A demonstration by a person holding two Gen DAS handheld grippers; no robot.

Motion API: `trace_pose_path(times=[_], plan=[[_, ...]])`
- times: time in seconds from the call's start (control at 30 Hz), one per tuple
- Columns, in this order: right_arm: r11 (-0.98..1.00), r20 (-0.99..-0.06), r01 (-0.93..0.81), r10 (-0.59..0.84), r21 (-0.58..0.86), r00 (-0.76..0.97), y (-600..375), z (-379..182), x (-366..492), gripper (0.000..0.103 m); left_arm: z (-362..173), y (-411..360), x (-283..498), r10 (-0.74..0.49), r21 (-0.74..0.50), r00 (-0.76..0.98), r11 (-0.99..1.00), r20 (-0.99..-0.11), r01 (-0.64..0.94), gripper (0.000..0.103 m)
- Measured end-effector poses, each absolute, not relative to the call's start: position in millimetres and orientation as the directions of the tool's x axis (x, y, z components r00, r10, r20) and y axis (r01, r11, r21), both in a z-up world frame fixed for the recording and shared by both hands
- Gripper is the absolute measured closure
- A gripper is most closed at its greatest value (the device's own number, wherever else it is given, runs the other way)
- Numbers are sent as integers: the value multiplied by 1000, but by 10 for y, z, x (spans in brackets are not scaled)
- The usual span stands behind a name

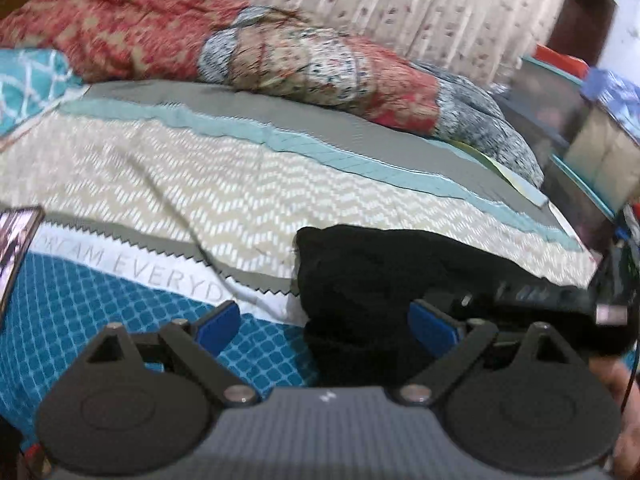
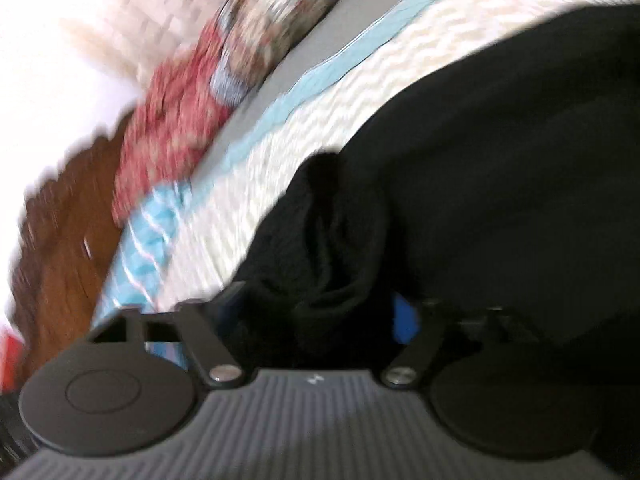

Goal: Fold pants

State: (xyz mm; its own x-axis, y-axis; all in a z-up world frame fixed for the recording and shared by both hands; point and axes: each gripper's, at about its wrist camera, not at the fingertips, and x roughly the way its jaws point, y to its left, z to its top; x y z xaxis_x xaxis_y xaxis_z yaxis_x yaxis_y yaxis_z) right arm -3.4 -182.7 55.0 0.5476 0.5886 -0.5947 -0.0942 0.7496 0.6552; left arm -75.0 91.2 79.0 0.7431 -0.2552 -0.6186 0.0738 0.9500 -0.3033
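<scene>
Left wrist view shows your left gripper (image 1: pixel 326 326) spread wide over the near edge of the black pants (image 1: pixel 400 280), bunched on the patterned bedsheet (image 1: pixel 160 168), pinching nothing. Your right gripper (image 2: pixel 320 312) has black cloth between its part-closed fingers; whether it pinches is unclear. You seem mid-fold: next, take that edge and carry it across

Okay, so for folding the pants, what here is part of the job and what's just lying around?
Job: black fabric pants; left gripper; right gripper.

Lying about: red floral quilt; phone at the bed's edge; teal lattice pillow; patterned bedspread.
</scene>
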Motion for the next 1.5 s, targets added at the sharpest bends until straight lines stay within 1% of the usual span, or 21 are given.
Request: trace_pose_path(times=[0.07,0.13,0.2,0.27,0.3,0.37,0.4,0.43,0.53,0.6,0.7,0.77,0.8,0.83,0.87,0.9,0.93,1.07,1.13,1.37,1.5], plan=[[775,-570,-136,560,617,601,-1788,682,-76,72,786,928,-748,-253,-309,744,949,-618,65,9],[784,-516,-167,535,597,669,-1875,835,-184,73,773,903,-726,-257,-307,745,949,-616,73,9],[828,-487,-190,478,528,731,-1914,921,-279,73,776,839,-691,-260,-296,743,951,-617,87,9],[872,-500,-171,412,458,762,-1974,871,-331,72,752,736,-658,-266,-281,739,954,-619,108,9],[896,-542,-146,377,420,751,-1992,776,-309,70,731,684,-634,-267,-270,734,956,-624,119,9],[930,-623,-87,306,357,720,-2023,577,-255,56,656,549,-544,-254,-233,710,964,-657,130,12],[930,-608,-59,285,364,741,-2088,566,-297,52,602,477,-499,-249,-216,695,967,-675,136,13],[922,-585,-49,284,383,759,-2140,609,-343,43,563,435,-467,-251,-211,682,967,-687,144,14],[920,-504,-89,287,381,815,-2253,809,-494,42,480,348,-392,-270,-225,652,962,-708,153,14],[911,-467,-153,334,382,819,-2242,932,-556,42,428,308,-348,-258,-211,639,966,-725,151,14],[866,-456,-267,457,422,764,-2141,979,-601,50,254,240,-274,-204,-154,587,979,-784,135,12],[855,-503,-314,502,413,704,-2048,852,-611,55,131,236,-263,-192,-148,560,981,-806,123,8],[870,-571,-307,487,386,661,-1961,717,-558,55,97,248,-271,-188,-148,567,982,-802,117,4],[893,-658,-276,448,355,604,-1868,541,-472,56,86,251,-278,-184,-141,573,983,-799,119,4],[905,-714,-240,425,351,557,-1852,323,-402,57,72,240,-274,-177,-130,568,984,-804,124,4],[892,-681,-228,447,391,581,-1925,268,-415,57,76,235,-284,-170,-121,576,985,-800,122,4],[884,-680,-211,457,417,574,-1969,286,-390,58,86,230,-295,-166,-116,579,986,-798,124,4],[892,-687,-232,448,389,572,-1908,432,-399,57,157,289,-334,-186,-142,581,983,-793,120,5],[887,-666,-242,456,393,590,-1944,523,-470,56,237,334,-371,-203,-165,591,979,-781,118,8],[853,-582,-304,514,424,630,-1995,754,-684,54,698,560,-572,-258,-252,690,961,-676,113,10],[814,-594,-363,580,454,558,-1810,677,-666,57,843,433,-463,-326,-300,700,940,-635,165,12]])
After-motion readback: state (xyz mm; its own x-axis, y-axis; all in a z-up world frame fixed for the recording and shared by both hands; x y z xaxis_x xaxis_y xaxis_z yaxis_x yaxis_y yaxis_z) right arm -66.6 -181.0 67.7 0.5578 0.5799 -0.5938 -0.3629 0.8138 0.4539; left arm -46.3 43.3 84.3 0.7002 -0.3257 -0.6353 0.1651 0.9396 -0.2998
